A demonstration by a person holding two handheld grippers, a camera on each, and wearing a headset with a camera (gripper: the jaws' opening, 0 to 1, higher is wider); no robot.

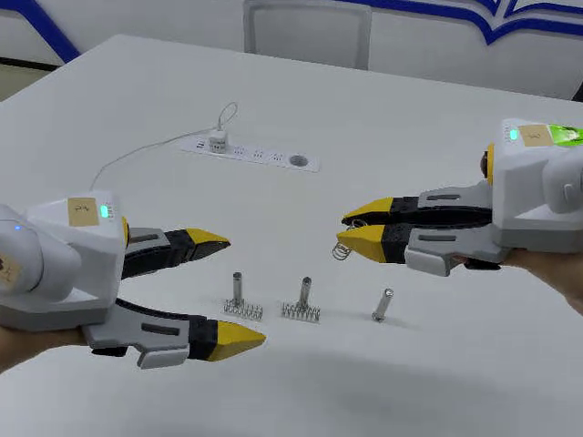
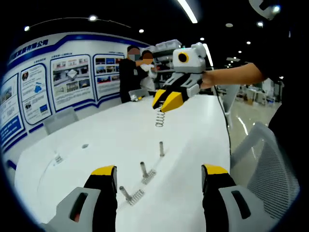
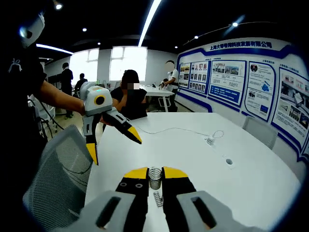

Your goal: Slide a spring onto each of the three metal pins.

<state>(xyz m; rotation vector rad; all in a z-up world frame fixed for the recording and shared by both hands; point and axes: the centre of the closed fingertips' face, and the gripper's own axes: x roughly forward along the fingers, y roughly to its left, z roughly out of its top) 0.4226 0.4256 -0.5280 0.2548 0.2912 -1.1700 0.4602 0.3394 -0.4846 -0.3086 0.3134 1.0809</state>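
Three short metal pins [image 1: 237, 287] [image 1: 305, 291] [image 1: 383, 303] stand in a row on the white table [image 1: 437, 137]. A loose spring [image 1: 243, 310] lies at the foot of the left pin and another spring [image 1: 301, 313] at the foot of the middle pin. The right pin is bare and looks tilted. My right gripper [image 1: 351, 231] hovers above and right of the pins, shut on a third spring [image 1: 342, 250], which sits between its fingertips in the right gripper view [image 3: 154, 178]. My left gripper [image 1: 232, 289] is open with nothing in it, just left of the pins.
A white power strip [image 1: 250, 152] with a plug and cable lies behind the pins. A grey chair [image 1: 305, 32] stands at the far edge and a mesh chair [image 2: 270, 154] near the table's side. People stand in the background [image 2: 137, 67].
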